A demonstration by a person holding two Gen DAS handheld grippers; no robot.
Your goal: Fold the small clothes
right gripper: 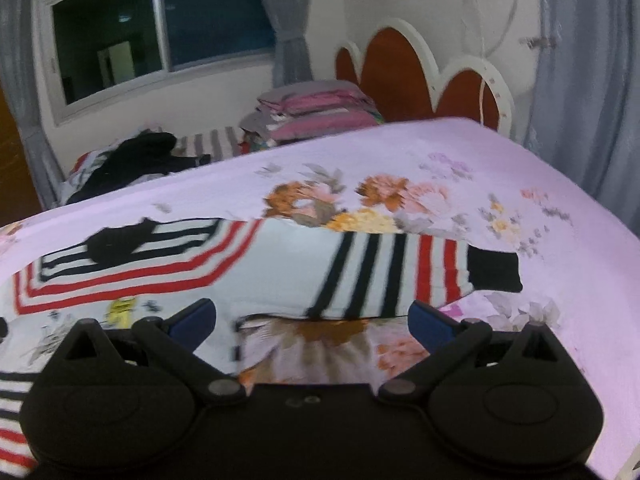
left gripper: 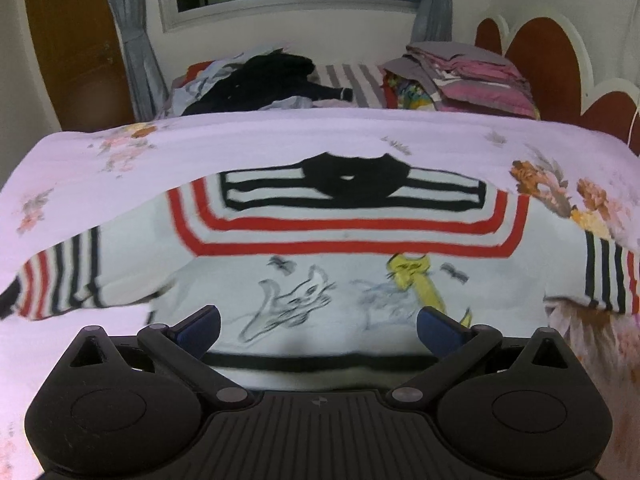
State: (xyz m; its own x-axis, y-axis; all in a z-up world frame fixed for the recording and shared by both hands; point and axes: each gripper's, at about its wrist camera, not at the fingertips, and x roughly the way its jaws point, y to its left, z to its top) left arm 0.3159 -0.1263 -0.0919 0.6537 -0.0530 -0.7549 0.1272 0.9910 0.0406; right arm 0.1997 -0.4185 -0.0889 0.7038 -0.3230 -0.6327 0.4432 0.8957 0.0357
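A pink floral bedsheet covered the bed, and a white sweater with red and black stripes lay spread flat on it, collar toward the far edge. The left gripper hovered wide apart and empty above the hem. The right gripper, equally spread and empty, hung beside the striped sleeve.

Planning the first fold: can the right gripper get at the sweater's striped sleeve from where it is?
Probably yes. The right gripper is open, and the striped sleeve lies flat on the floral bedsheet just ahead, nothing between.
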